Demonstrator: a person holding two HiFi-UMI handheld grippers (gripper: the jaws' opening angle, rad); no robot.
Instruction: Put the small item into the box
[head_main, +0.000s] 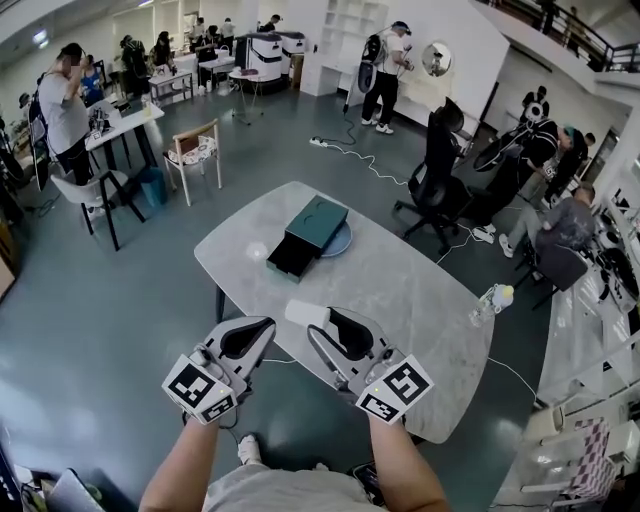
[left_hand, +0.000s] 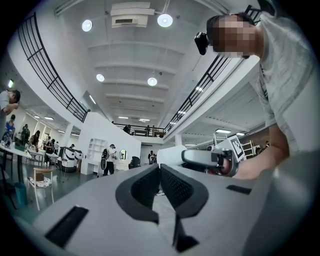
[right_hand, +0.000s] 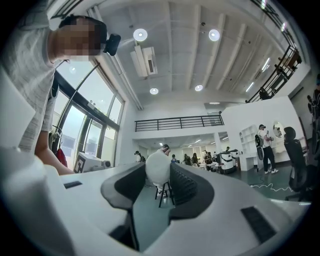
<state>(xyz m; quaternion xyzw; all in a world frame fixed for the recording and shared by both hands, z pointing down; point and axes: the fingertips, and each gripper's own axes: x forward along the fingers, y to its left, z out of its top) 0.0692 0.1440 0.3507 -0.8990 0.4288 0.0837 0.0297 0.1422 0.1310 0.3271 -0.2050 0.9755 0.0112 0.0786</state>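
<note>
The small white item (right_hand: 159, 167) sits clamped between the pads of the right gripper (right_hand: 159, 180), whose jaws stand fairly wide around its rounded body. In the head view the item (head_main: 303, 312) shows only as a pale lump at the tip of the right gripper (head_main: 318, 321), above the near part of the table (head_main: 400, 290). Its shape and its far side are hidden by the pads.

The left gripper (head_main: 262, 328) hangs just beside it over the near table edge. In its own view the left gripper (left_hand: 159, 172) has its jaws closed together, with nothing between them.

The dark green box (head_main: 312, 228) lies well apart from both grippers, toward the table's far side. It rests partly on a blue plate (head_main: 341, 243), with its drawer (head_main: 290, 260) pulled out toward the person. The drawer's inside is too dark to read. A pale round patch (head_main: 257, 250) left of the drawer may be glare or an object.

Bare tabletop lies between the grippers and the box. A bottle (head_main: 492, 301) stands at the table's right edge.
</note>
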